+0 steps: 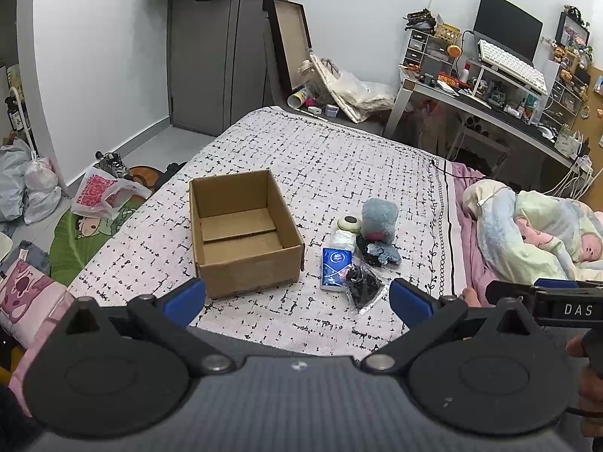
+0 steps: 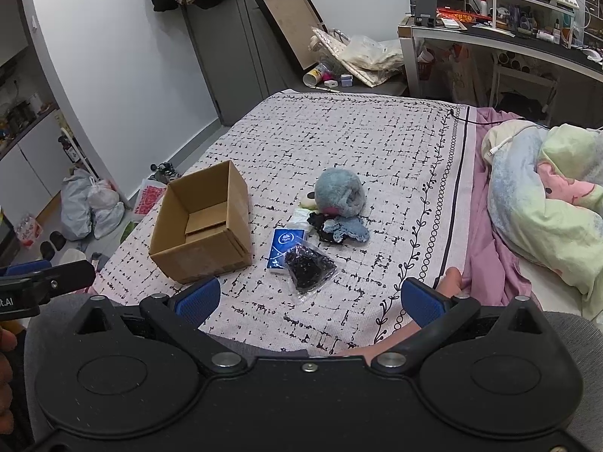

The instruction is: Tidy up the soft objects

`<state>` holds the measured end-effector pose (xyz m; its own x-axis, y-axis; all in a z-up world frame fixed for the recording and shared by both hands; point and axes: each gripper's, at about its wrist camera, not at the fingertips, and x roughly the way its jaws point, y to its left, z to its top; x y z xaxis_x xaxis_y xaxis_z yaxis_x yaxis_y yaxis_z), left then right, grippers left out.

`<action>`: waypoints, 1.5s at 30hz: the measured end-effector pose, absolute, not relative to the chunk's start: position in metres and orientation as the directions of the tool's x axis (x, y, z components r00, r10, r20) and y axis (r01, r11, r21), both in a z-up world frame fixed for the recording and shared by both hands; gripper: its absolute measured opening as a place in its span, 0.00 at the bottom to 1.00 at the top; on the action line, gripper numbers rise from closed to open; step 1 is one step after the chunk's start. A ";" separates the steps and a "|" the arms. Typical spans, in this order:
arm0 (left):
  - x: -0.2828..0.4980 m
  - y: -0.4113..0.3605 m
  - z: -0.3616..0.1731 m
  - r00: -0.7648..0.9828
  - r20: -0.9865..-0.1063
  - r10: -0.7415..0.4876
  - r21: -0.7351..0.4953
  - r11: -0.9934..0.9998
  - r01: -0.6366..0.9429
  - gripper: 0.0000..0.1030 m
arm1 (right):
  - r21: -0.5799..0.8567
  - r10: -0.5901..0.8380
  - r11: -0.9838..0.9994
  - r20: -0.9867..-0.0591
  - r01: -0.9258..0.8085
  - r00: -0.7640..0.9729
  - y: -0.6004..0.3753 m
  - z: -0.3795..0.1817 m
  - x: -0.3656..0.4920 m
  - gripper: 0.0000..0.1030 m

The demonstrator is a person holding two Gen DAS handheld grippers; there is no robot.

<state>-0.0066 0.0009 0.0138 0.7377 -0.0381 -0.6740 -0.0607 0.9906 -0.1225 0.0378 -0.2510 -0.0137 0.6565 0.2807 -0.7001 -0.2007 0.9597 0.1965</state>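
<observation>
An open, empty cardboard box (image 1: 241, 229) (image 2: 203, 226) stands on the bed. To its right lies a small pile: a grey-blue plush toy (image 1: 378, 220) (image 2: 341, 194), a blue tissue pack (image 1: 335, 267) (image 2: 284, 248), a clear bag of black items (image 1: 363, 286) (image 2: 309, 269), a dark and blue scrunchie-like cloth (image 1: 378, 254) (image 2: 345, 231) and a small cream round object (image 1: 349, 223). My left gripper (image 1: 297, 297) is open and empty, near the bed's front edge before the box. My right gripper (image 2: 311, 297) is open and empty, in front of the bag.
The bed has a white black-patterned cover (image 1: 339, 158) (image 2: 358, 143). A bundled pastel blanket (image 1: 535, 233) (image 2: 546, 203) lies on the right. Bags and clutter sit on the floor at the left (image 1: 98, 192). A crowded desk (image 1: 508, 90) stands at the far right.
</observation>
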 end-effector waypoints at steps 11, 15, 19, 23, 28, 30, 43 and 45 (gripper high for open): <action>0.000 -0.002 0.004 0.726 -0.687 -0.025 -0.115 0.991 -0.075 1.00 | 0.235 0.315 0.949 -0.713 -0.210 0.626 -0.253 -0.026 0.045 1.00; 0.005 -0.001 0.000 0.721 -0.692 -0.028 -0.121 0.990 -0.078 1.00 | 0.247 0.329 0.944 -0.711 -0.218 0.622 -0.253 -0.028 0.050 1.00; 0.012 -0.002 -0.007 0.720 -0.693 -0.014 -0.111 0.990 -0.087 1.00 | 0.251 0.333 0.943 -0.713 -0.219 0.617 -0.253 -0.032 0.055 1.00; 0.022 0.000 -0.015 0.711 -0.702 -0.028 -0.133 0.987 -0.093 1.00 | 0.239 0.325 0.946 -0.715 -0.220 0.620 -0.254 -0.036 0.061 1.00; 0.037 -0.002 -0.023 0.696 -0.717 -0.039 -0.153 0.983 -0.102 1.00 | 0.274 0.341 0.940 -0.721 -0.203 0.603 -0.262 -0.044 0.074 1.00; 0.042 -0.003 -0.025 0.695 -0.718 -0.038 -0.155 0.982 -0.106 1.00 | 0.279 0.342 0.939 -0.720 -0.200 0.604 -0.264 -0.046 0.079 1.00; 0.077 -0.017 -0.042 0.676 -0.734 -0.066 -0.197 0.973 -0.120 0.98 | 0.365 0.379 0.919 -0.723 -0.147 0.577 -0.286 -0.071 0.114 1.00; 0.082 -0.021 -0.044 0.676 -0.734 -0.063 -0.190 0.975 -0.115 0.98 | 0.369 0.379 0.919 -0.722 -0.142 0.579 -0.289 -0.074 0.118 1.00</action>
<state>0.0817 -0.0208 -0.0443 0.6760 -0.0634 -0.7342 -0.1148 0.9751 -0.1899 0.1185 -0.2885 -0.0737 0.5791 0.3792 -0.7217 -0.1417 0.9186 0.3689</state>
